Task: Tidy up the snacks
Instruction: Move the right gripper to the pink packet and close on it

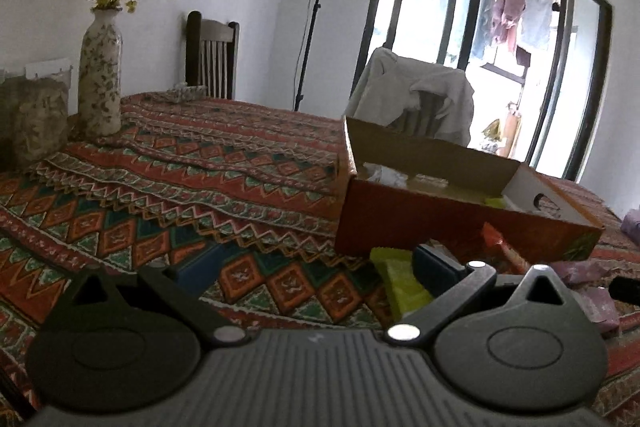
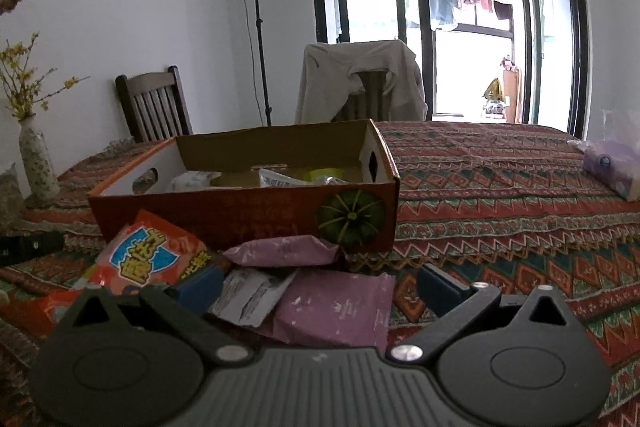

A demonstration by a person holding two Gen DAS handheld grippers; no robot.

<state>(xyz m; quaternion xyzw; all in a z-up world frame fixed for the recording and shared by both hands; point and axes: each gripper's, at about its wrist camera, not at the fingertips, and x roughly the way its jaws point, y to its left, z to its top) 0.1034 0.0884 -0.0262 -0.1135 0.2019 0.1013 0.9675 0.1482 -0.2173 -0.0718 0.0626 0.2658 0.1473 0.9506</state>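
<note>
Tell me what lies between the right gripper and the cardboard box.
In the right wrist view, loose snack packets: two purple packets, a white wrapper and a red packet lie between the open right gripper and the cardboard box.

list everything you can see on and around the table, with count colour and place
cardboard box: one, orange outside, mid table, open, snacks inside
pink packets: two, in front of box
red packet: one, left of the pink ones
white wrapper: one, between red and pink
yellow-green packet: one, in front of box
vase: one, mottled cream, yellow sprigs, far left
tablecloth: one, red patterned
chairs: two, dark wood, one draped with a beige garment
tissue pack: one, purple, far right
left gripper: open
right gripper: open, above the packets
</note>
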